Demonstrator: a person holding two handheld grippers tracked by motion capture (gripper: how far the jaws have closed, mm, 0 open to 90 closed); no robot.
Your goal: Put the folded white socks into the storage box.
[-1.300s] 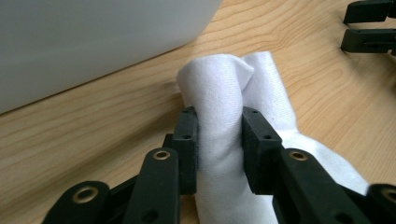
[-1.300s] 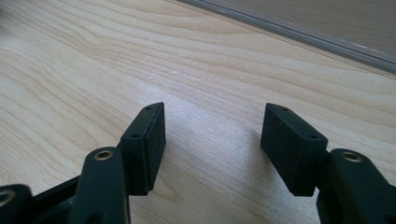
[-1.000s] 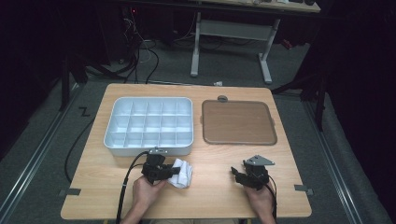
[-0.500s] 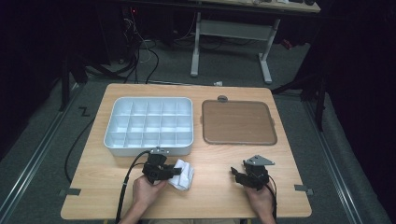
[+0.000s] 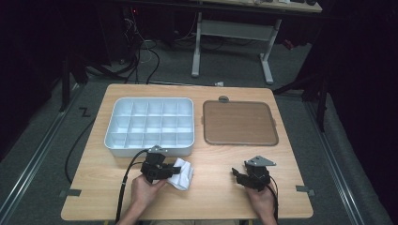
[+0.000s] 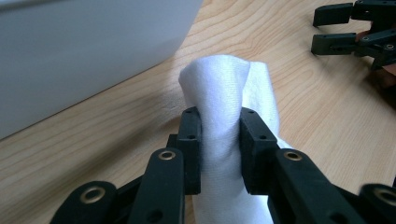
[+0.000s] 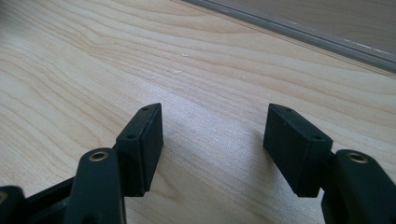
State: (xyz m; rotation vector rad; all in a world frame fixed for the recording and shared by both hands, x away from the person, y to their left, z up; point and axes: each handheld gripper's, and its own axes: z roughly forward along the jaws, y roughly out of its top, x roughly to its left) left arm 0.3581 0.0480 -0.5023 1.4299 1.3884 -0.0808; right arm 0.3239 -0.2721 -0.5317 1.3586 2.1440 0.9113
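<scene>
A crumpled white cloth (image 5: 182, 172) lies on the wooden table (image 5: 211, 197) in front of the tray. My left gripper (image 5: 174, 169) is shut on it; in the left gripper view the two black jaws pinch a fold of the cloth (image 6: 224, 116) between their pads (image 6: 192, 140). My right gripper (image 5: 237, 176) rests low on the table at the front right, its jaws open with bare wood between them (image 7: 212, 135). It also appears at the top right of the left gripper view (image 6: 345, 28).
A white compartment tray (image 5: 150, 125) sits at the back left, its wall (image 6: 84, 51) close beside the cloth. A brown flat tray (image 5: 239, 123) lies at the back right. A small grey round piece (image 5: 224, 99) sits behind it.
The left gripper and the cloth have shifted slightly; the cloth looks a little more bunched. The right gripper has stayed where it was.
</scene>
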